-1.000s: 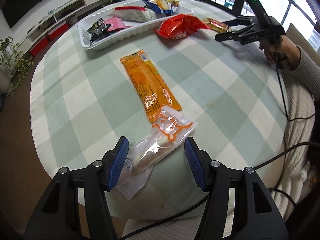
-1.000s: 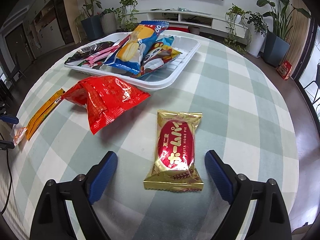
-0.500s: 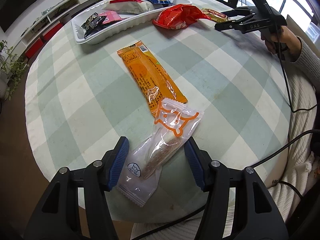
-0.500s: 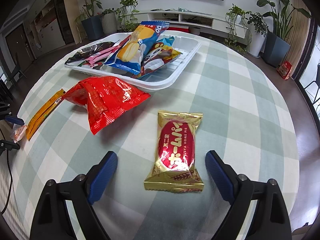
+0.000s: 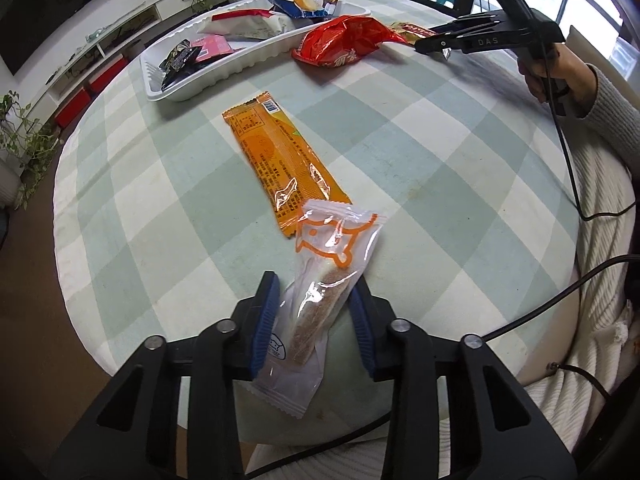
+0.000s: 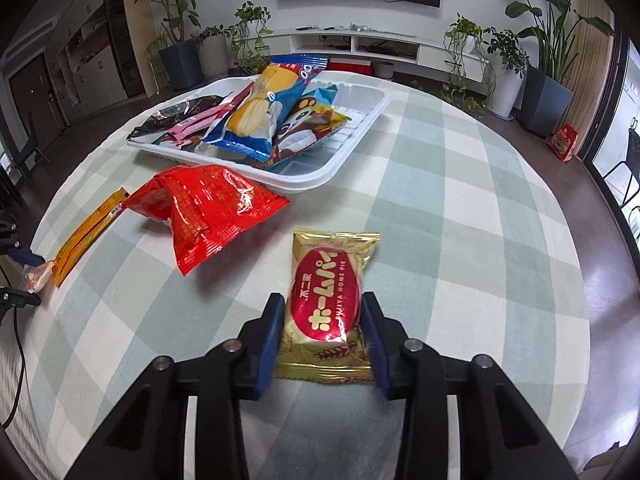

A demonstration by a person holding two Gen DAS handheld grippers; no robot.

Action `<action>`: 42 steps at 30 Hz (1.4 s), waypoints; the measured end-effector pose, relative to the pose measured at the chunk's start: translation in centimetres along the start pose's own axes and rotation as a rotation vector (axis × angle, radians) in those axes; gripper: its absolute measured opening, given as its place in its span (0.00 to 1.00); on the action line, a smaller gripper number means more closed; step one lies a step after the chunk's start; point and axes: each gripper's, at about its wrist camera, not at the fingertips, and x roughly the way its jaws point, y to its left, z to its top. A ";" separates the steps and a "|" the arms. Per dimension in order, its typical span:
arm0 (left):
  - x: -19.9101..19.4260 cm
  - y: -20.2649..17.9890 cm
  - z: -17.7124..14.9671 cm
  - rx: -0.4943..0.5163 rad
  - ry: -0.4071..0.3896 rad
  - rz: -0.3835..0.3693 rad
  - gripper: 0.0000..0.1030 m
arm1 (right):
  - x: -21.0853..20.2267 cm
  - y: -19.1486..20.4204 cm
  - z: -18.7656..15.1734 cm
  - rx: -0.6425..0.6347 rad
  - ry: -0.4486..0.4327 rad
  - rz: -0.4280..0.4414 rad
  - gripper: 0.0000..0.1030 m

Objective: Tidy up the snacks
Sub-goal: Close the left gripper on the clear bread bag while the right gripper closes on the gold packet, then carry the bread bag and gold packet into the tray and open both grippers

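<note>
My left gripper (image 5: 314,318) is closing on a clear snack packet (image 5: 334,256) with an orange cat outline, and both blue pads touch its sides near the table's front edge. A long orange packet (image 5: 276,160) lies just beyond, its end under the clear one. In the right wrist view my right gripper (image 6: 323,320) is closing on a gold pie packet (image 6: 330,280) with a red oval, pads against its edges. A red bag (image 6: 204,208) lies left of it. The white tray (image 6: 320,184) behind holds several snacks. The right gripper (image 5: 430,44) also shows at the far right.
A person's hand (image 5: 556,68) and knit sleeve hold the right gripper, with a black cable (image 5: 568,168) hanging over the checked tablecloth (image 5: 440,152). The round table's edge runs close below both grippers. Potted plants (image 6: 540,20) and a low white shelf (image 6: 384,46) stand beyond the table.
Both grippers' jaws have narrowed from wide apart onto their packets. The clear packet now stands straighter between the left pads. The right gripper has stayed where it was.
</note>
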 end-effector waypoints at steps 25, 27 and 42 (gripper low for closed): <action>-3.1 1.0 0.3 -0.229 -0.108 -0.085 0.18 | -2.0 -4.1 -1.7 0.319 -0.022 0.266 0.35; -3.4 1.0 0.6 -0.233 -0.117 -0.088 0.18 | -2.2 -4.4 -2.1 0.352 -0.023 0.299 0.35; -4.6 2.4 5.5 -0.298 -0.213 -0.146 0.18 | -3.0 -5.7 -1.8 0.525 -0.063 0.535 0.35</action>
